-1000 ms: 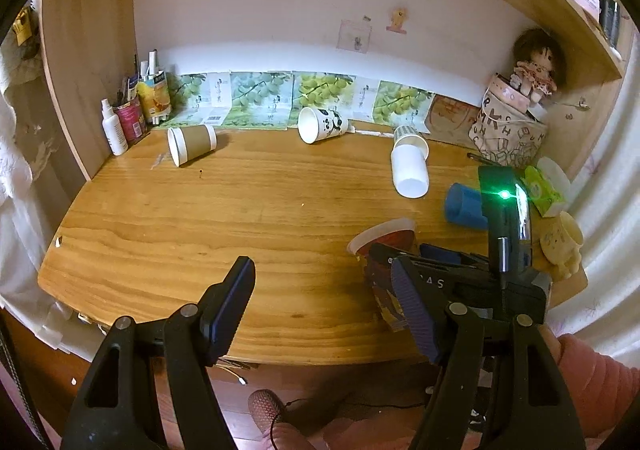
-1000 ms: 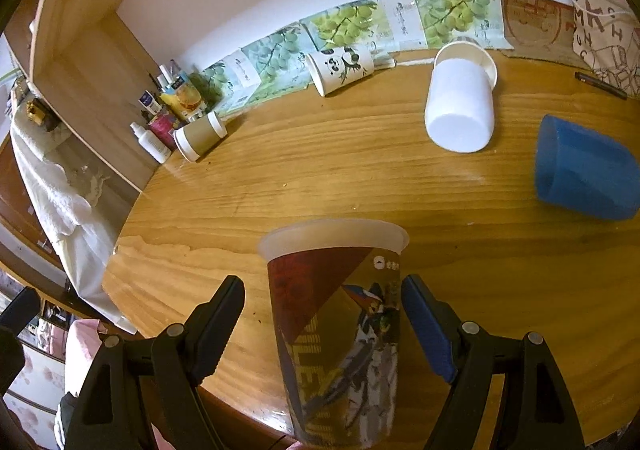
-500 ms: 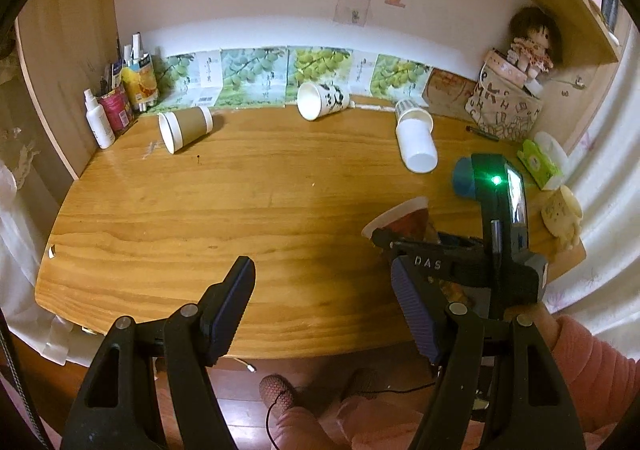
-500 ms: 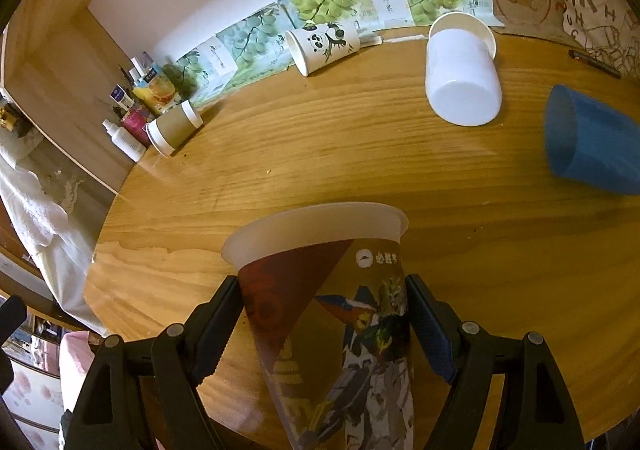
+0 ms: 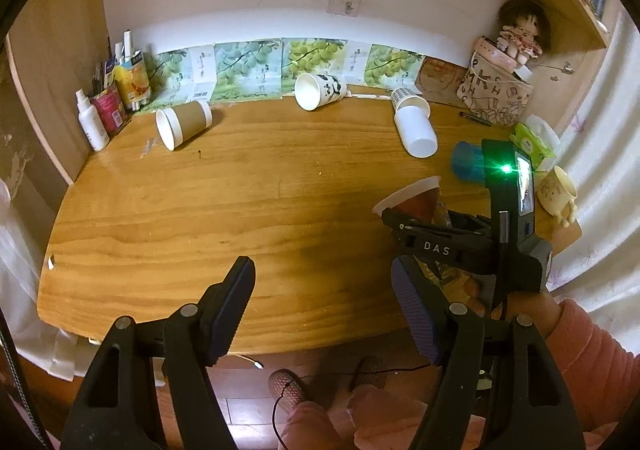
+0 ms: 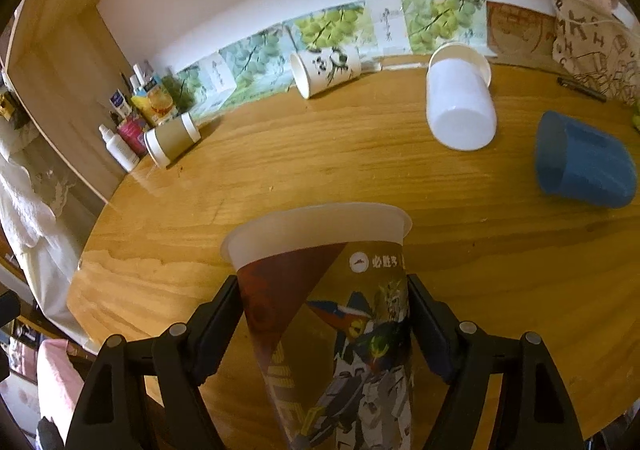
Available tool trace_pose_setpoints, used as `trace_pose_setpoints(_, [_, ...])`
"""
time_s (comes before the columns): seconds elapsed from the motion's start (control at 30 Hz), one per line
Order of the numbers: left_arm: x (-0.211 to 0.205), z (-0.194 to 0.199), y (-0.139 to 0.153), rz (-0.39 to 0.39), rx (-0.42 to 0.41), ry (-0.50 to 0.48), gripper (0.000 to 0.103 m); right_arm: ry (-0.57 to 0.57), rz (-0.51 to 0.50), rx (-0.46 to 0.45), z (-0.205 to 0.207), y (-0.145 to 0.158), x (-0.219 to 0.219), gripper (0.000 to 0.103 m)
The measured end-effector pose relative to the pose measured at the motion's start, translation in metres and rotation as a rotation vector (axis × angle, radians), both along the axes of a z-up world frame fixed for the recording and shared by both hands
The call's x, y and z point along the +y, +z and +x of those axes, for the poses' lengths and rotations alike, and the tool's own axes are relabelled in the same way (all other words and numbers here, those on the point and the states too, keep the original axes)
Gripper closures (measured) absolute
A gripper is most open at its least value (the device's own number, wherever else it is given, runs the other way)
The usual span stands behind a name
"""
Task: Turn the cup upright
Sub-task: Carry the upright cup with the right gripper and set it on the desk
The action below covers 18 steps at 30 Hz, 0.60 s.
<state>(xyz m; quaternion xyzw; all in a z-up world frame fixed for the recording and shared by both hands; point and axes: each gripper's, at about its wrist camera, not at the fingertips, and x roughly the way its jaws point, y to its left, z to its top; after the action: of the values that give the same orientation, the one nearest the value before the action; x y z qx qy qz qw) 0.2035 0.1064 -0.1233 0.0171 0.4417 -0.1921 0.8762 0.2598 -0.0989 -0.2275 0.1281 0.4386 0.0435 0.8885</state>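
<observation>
My right gripper (image 6: 324,314) is shut on a tall printed cup (image 6: 332,314) with a white rim and a robot picture. The cup is lifted off the wooden table (image 6: 360,177) and tilts with its rim pointing away from me. In the left wrist view the same cup (image 5: 416,197) shows at the right, held by the right gripper (image 5: 436,246). My left gripper (image 5: 324,306) is open and empty above the table's front edge.
Other cups lie on their sides: a brown one (image 5: 182,125) at back left, a panda one (image 5: 320,91) at the back, a white one (image 5: 414,125), a blue one (image 6: 584,159). Bottles (image 5: 112,105) stand at back left; a bag and doll (image 5: 500,89) at back right.
The right gripper closed on the printed cup and lifted it off the table, tilting it. The left gripper drew back and higher.
</observation>
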Motion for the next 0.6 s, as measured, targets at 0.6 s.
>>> trace_pose_setpoints(0.6, [0.011, 0.01, 0.02, 0.0, -0.121, -0.186, 0.029, -0.212, -0.09, -0.224, -0.041, 0.03, 0.002, 0.025])
